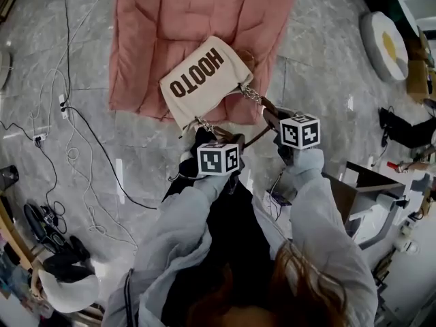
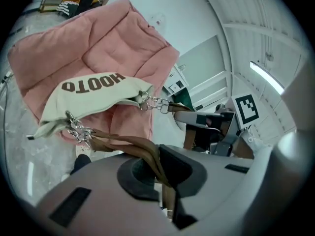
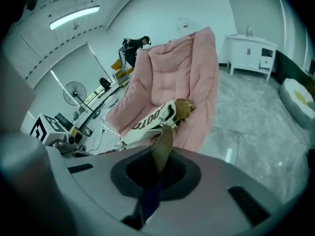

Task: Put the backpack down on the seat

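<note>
A cream canvas backpack (image 1: 202, 80) printed with brown letters hangs over the front edge of the pink padded seat (image 1: 170, 19). Brown leather straps (image 2: 123, 142) join it through silver chains (image 1: 249, 92). My left gripper (image 1: 208, 144) is shut on a strap at the bag's lower corner, and the strap runs between its jaws in the left gripper view. My right gripper (image 1: 271, 118) is shut on the other strap (image 3: 164, 144), to the right of the bag. In the right gripper view the backpack (image 3: 155, 118) hangs against the pink seat (image 3: 182, 77).
Grey marble floor surrounds the seat. Black and white cables (image 1: 75, 135) trail across the floor at left. A round white cushion (image 1: 385, 45) lies at the upper right. A grey stand (image 1: 371, 189) sits at the right. A white cabinet (image 3: 250, 50) stands by the far wall.
</note>
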Demonstrator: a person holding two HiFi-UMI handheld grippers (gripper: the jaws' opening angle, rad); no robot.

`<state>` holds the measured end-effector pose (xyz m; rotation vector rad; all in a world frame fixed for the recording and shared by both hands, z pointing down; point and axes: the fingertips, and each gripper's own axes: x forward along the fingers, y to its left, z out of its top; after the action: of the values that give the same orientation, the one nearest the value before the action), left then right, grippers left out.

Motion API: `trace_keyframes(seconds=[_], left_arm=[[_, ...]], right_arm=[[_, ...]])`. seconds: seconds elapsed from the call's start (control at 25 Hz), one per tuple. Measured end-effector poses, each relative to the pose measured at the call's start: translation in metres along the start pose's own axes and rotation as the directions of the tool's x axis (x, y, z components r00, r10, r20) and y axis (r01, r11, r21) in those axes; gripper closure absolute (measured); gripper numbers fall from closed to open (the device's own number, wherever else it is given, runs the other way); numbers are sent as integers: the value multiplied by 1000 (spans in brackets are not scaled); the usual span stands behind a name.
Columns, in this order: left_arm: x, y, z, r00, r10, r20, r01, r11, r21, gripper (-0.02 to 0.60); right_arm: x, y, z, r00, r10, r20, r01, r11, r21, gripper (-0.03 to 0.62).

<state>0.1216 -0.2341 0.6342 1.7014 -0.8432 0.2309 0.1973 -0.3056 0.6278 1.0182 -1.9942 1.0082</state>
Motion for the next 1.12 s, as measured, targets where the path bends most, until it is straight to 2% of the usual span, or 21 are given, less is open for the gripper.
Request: trace_keyframes(seconds=[0.2, 0.36, 0.52, 0.6, 0.68, 0.72, 0.8, 0.92, 1.12], left_arm=[[31, 16, -32, 996, -74, -41, 70, 994, -90, 565], [46, 31, -55, 993, -66, -95, 58, 994, -90, 565], [50, 53, -61, 995, -32, -96, 22, 995, -99, 561], [49, 57, -65, 994, -24, -103, 14, 995, -97, 531], [46, 58, -68, 994, -17, -110, 6, 995, -100, 466], [44, 58, -70, 993, -15, -113, 3, 994, -110, 412], [41, 59, -72, 993, -16, -118, -1, 990, -140, 224], [34, 62, -69, 995, -16, -100, 1, 989, -148, 216], [20, 62, -63, 994, -17, -112, 6, 995, -98, 213]], right_arm=[[13, -26, -37, 996, -85, -29, 85, 996, 26, 585], [26, -37, -64, 987, -152, -52, 151, 988, -16, 585], [42, -37, -79, 981, -180, -73, 180, 984, -7, 585], [47, -38, -83, 977, -196, -83, 196, 981, 2, 583], [51, -38, -88, 975, -196, -100, 200, 979, 32, 582], [53, -37, -91, 976, -188, -110, 195, 979, 61, 553], [55, -35, -95, 982, -155, -110, 170, 975, 145, 369], [56, -28, -90, 993, -111, -39, 117, 960, 253, 187], [58, -12, -80, 997, -58, 49, 37, 938, 344, 109]])
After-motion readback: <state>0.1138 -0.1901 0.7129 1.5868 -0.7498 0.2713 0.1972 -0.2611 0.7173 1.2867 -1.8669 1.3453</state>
